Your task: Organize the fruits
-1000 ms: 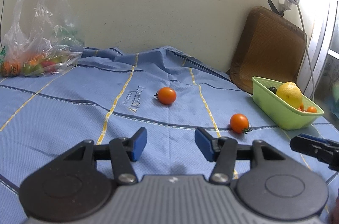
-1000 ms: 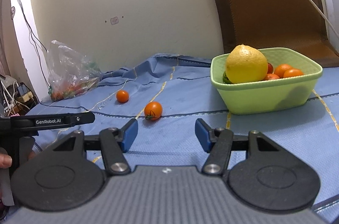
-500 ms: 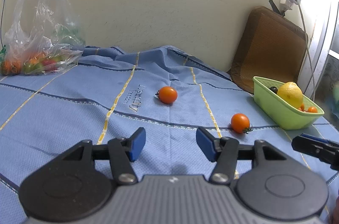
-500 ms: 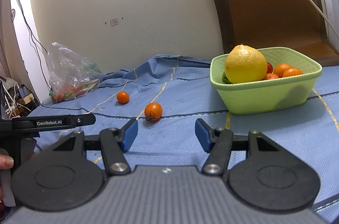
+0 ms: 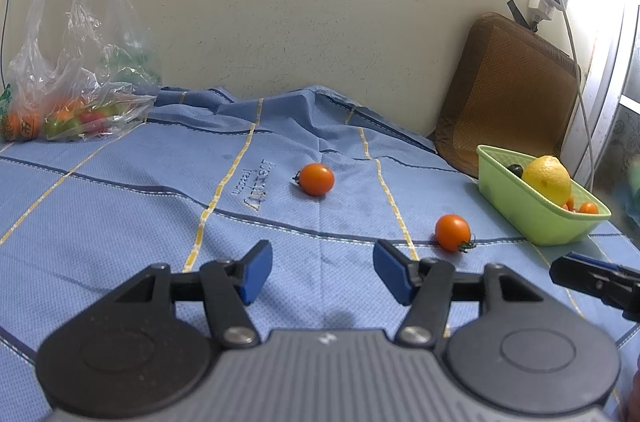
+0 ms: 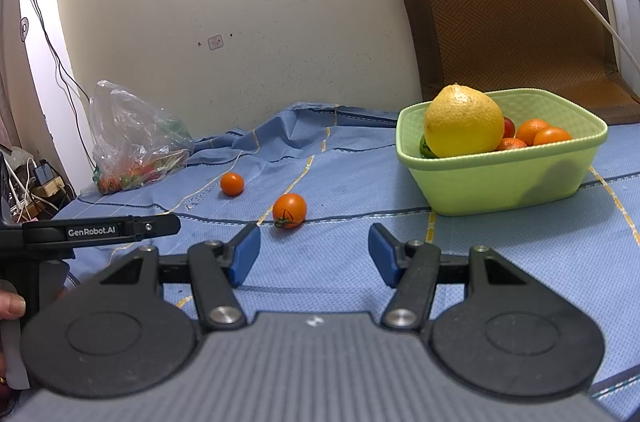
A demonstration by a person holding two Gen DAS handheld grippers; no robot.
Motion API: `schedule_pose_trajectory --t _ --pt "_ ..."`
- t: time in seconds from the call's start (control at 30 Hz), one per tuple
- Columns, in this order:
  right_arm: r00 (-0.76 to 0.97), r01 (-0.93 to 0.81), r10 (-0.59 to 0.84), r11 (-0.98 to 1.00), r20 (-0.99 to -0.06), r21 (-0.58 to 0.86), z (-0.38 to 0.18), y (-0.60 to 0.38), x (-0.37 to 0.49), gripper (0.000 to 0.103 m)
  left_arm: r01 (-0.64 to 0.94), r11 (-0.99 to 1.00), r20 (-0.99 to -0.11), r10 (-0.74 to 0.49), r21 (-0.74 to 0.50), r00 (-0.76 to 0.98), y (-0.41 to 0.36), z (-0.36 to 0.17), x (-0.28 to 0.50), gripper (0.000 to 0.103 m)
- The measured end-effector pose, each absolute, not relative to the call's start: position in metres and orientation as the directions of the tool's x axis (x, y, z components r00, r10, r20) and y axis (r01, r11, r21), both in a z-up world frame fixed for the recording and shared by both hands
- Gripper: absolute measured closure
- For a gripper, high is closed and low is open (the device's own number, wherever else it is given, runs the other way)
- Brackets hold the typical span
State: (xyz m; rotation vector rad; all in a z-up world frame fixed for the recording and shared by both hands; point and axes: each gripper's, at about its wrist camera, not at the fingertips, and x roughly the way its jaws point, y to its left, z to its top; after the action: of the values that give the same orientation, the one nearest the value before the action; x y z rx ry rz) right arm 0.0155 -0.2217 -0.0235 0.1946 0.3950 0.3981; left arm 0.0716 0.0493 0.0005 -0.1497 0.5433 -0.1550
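Clearly, "GenRobot.AI" on left gripper (image 6: 100,231), blue cloth (image 5: 120,214) embroidery unreadable

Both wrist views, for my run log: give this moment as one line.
left gripper: open, empty, jaws just opening | right gripper: open, empty | two tomatoes loose on cloth | basket: lemon, small fruits

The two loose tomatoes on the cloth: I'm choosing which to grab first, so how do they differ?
The near tomato lies closer to the green basket; the far tomato sits nearer the plastic bag. The near tomato shows its green stem toward the right wrist camera; the far tomato's stem is hidden in that view. Both are orange, round and untouched on the blue cloth.
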Motion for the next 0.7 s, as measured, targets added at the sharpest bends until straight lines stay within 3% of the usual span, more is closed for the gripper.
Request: schedule_pose_trajectory --t 0.7 --pt "0.848 -0.338 0.413 0.904 -0.333 0.261 -0.0236 -0.2217 0.0151 0.041 0.105 0.977 -0.502 -0.187 -0.187 0.845 0.0494 -0.0001 0.0709 0.046"
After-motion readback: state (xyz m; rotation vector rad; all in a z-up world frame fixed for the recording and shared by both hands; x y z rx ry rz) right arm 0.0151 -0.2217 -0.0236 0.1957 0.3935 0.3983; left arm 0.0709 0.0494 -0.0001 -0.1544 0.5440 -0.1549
